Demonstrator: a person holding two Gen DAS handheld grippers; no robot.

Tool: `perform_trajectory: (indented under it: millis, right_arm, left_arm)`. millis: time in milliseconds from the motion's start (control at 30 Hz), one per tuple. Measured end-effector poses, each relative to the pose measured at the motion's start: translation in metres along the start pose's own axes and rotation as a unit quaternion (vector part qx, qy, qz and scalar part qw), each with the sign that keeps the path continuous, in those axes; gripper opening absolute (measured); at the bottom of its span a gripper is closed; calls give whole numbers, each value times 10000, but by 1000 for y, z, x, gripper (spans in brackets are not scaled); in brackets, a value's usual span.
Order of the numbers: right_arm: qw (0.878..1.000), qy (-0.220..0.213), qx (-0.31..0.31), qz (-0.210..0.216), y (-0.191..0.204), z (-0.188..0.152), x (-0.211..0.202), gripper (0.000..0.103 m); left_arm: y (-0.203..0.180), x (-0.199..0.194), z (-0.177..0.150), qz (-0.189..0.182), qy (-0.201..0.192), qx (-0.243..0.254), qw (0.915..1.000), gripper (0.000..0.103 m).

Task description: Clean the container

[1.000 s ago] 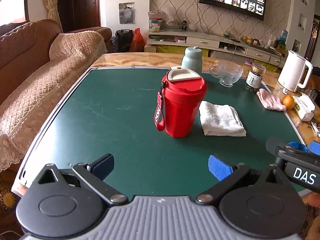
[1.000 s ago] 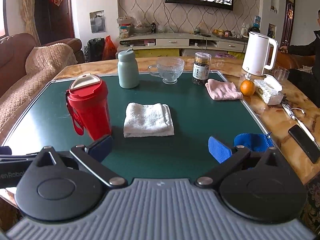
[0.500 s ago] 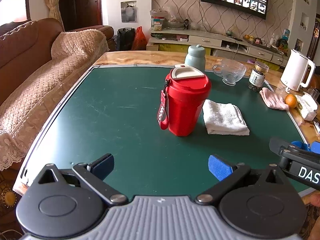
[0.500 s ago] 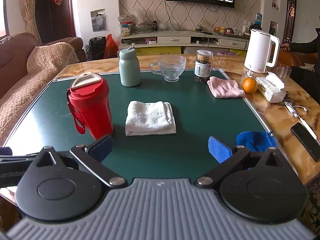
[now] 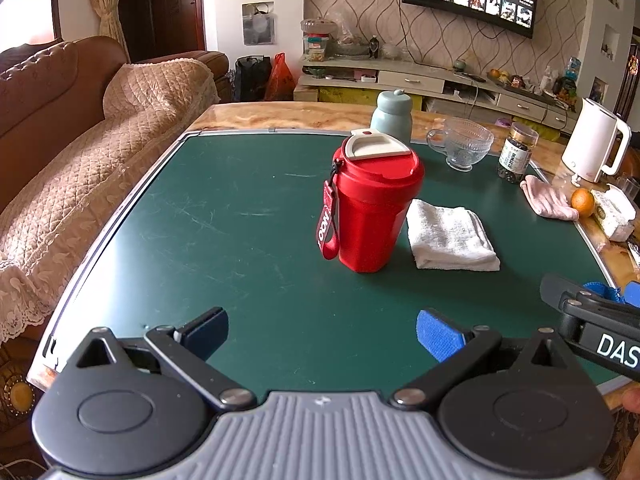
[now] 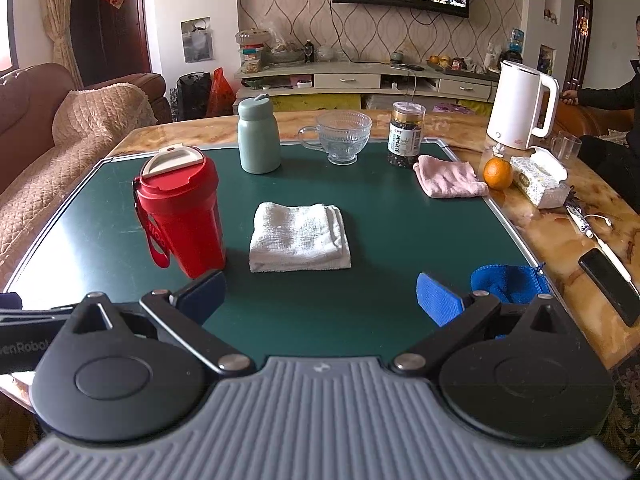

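Note:
A red tumbler (image 5: pixel 376 208) with a white flip lid and a red wrist strap stands upright on the green table mat (image 5: pixel 240 240); it also shows in the right wrist view (image 6: pixel 182 212). A folded white cloth (image 5: pixel 452 236) lies just right of it and shows in the right wrist view too (image 6: pixel 298 236). My left gripper (image 5: pixel 320 332) is open and empty, near the mat's front edge, short of the tumbler. My right gripper (image 6: pixel 320 296) is open and empty, in front of the cloth, its left finger close to the tumbler's base.
At the back stand a pale green bottle (image 6: pixel 258 136), a glass cup (image 6: pixel 340 136), a jar (image 6: pixel 406 134) and a white kettle (image 6: pixel 520 106). A pink cloth (image 6: pixel 446 176), an orange (image 6: pixel 497 173), a tissue box, a blue cloth (image 6: pixel 506 282) and a phone (image 6: pixel 610 284) lie right. A sofa (image 5: pixel 80 160) is left.
Both grippers have moved slightly forward toward the tumbler and cloth, which look a little nearer. Their jaws stay open. Nothing on the table has moved.

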State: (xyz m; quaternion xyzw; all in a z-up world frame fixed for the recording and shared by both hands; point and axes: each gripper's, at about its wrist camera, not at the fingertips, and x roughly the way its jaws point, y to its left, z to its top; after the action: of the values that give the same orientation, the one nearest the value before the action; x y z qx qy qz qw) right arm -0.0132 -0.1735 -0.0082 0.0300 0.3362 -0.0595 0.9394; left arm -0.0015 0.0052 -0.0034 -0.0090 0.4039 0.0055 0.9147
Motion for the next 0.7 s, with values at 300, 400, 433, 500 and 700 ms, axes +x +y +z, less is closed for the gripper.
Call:
perform_trajectory:
  millis: [300, 400, 433, 500, 700]
  right_arm:
    - [10000, -9, -12, -22, 1, 0, -1, 103]
    - [10000, -11, -13, -29, 1, 0, -2, 103]
    - [10000, -10, -13, -30, 1, 0, -2, 103]
    - [10000, -8, -14, -30, 1, 0, -2, 103]
    - [10000, -3, -18, -31, 0, 0, -2, 103]
  left_arm:
    - [1, -1, -1, 4, -16, -11, 10000, 103]
    - [0, -1, -1, 1, -15, -1, 10000, 103]
    - [0, 0, -1, 1, -13, 0, 10000, 103]
    - [-1, 0, -1, 0, -12, 2, 10000, 103]
    - [-3, 1, -1, 1, -3, -1, 10000, 103]
